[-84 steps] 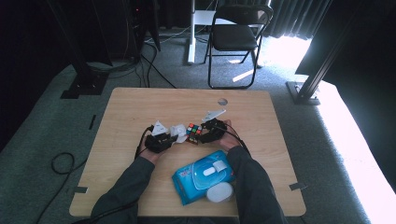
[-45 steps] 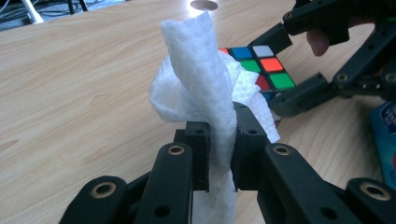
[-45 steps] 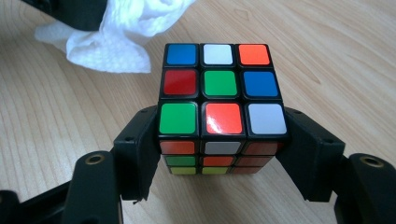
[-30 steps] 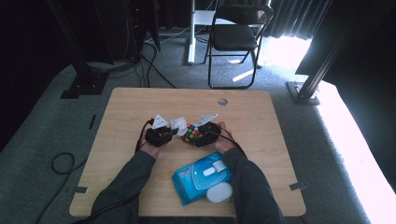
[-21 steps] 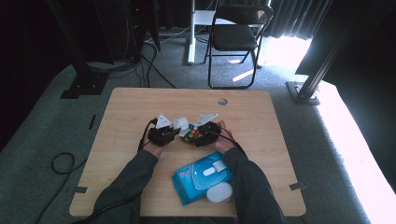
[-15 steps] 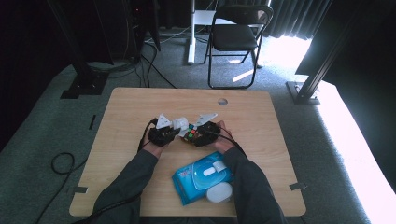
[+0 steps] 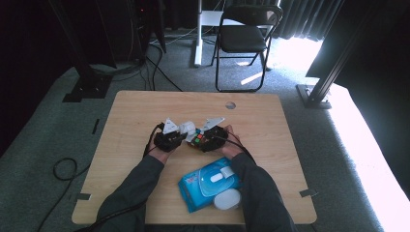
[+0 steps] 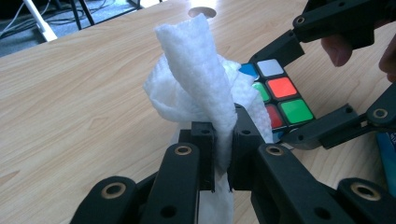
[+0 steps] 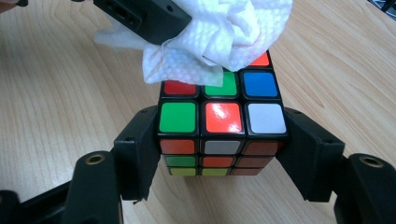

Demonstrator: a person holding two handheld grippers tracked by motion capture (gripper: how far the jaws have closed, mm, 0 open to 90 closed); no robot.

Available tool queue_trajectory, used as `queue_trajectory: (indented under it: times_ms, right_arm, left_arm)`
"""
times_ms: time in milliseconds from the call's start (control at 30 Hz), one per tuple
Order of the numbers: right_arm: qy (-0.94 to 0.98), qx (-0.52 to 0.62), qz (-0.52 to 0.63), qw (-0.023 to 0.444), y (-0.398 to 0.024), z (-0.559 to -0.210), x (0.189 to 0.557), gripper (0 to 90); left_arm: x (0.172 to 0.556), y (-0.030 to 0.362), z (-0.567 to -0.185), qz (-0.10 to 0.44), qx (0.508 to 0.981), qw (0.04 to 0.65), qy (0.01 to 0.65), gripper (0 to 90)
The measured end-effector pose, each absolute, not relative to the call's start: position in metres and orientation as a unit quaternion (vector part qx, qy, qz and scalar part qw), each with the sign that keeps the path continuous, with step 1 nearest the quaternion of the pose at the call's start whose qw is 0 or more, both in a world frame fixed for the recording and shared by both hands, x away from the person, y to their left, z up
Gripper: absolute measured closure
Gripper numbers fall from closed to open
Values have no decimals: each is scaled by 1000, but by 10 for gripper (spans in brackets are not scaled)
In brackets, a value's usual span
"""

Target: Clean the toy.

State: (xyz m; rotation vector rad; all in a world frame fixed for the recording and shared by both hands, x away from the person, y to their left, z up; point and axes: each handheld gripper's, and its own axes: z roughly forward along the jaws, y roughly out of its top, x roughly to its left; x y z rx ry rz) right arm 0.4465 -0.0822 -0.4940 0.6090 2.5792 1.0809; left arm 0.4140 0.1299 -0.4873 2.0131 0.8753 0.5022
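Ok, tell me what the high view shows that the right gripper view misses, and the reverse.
High view alone: the blue pack of wipes near the table's front edge, the white round lid beside it, the chair beyond the table, and both forearms. Right gripper view alone: the cube's separate stickers, green, red and white along the near row, and the right gripper clamped on its two sides. Both: the cube, the white wipe pressed on its top, the left gripper pinching that wipe, and the wooden table.
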Motion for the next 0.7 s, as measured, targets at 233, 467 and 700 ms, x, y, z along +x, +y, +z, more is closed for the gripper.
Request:
queue_trajectory:
  times_ms: [233,467,700]
  right_arm:
    - [894,207,371,142,-80,-495,446,344]
    - [896,204,368,141,-76,-496,445,344]
    - [897,203,367,140,-76,-497,446,344]
  left_arm:
    - [412,120,-485,199,817,428,331,835]
    - [407,110,-486,192,824,430,314,835]
    - [403,102,-485,178,831,435,298,834]
